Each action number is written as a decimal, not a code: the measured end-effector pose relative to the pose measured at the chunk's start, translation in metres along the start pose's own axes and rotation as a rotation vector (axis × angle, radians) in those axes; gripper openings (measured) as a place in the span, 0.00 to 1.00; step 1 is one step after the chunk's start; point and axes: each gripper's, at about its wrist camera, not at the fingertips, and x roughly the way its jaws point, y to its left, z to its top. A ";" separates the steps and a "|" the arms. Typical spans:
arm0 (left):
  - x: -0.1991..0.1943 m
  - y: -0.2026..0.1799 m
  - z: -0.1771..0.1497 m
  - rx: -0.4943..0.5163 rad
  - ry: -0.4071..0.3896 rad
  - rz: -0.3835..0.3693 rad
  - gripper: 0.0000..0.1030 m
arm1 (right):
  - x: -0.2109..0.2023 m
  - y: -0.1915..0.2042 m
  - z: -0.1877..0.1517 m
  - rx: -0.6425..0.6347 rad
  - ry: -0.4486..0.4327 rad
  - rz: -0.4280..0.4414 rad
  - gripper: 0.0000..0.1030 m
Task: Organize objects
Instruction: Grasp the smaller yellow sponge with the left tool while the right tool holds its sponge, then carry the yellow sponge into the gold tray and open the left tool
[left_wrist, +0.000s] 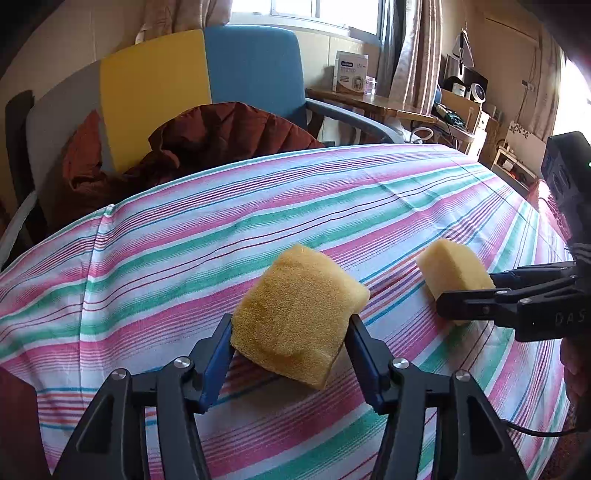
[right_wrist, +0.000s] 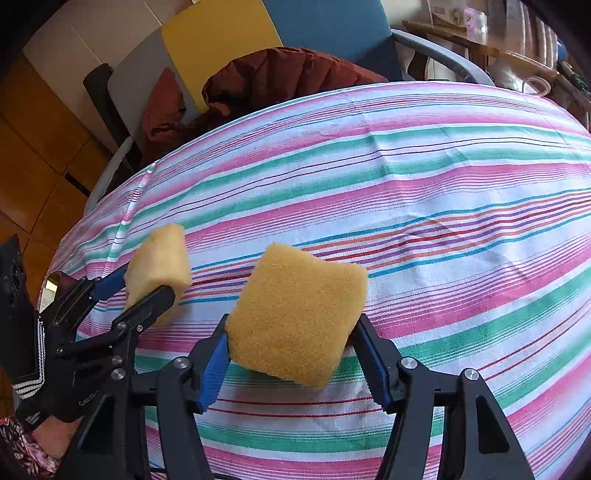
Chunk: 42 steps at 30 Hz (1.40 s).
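Observation:
Two yellow sponges are in view over a striped tablecloth (left_wrist: 184, 258). In the left wrist view my left gripper (left_wrist: 290, 325) is shut on one sponge (left_wrist: 299, 306), its blue pads pressing both sides. The sponge sits tilted, close over the cloth. To its right, my right gripper (left_wrist: 467, 291) grips the second sponge (left_wrist: 454, 269). In the right wrist view that second sponge (right_wrist: 299, 314) is squeezed between the right gripper's (right_wrist: 291, 328) pads, held just above the cloth (right_wrist: 443, 184). My left gripper (right_wrist: 147, 282) with its sponge (right_wrist: 159, 258) is at the left.
Beyond the table's far edge stands a chair (left_wrist: 155, 92) with grey, yellow and blue back panels, a rust-red jacket (left_wrist: 221, 136) heaped on it. A wooden side table (left_wrist: 369, 99) with a white box stands at the back right. A person's gloved hand (right_wrist: 55, 387) holds the left gripper.

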 end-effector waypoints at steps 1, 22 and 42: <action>-0.003 0.002 -0.003 -0.012 -0.011 0.006 0.57 | -0.001 0.000 0.000 0.002 -0.004 0.001 0.61; -0.077 0.022 -0.079 -0.116 -0.094 0.099 0.56 | -0.005 0.053 -0.022 -0.211 -0.104 0.037 0.59; -0.193 0.116 -0.120 -0.396 -0.223 0.124 0.56 | 0.004 0.095 -0.051 -0.389 -0.100 0.083 0.59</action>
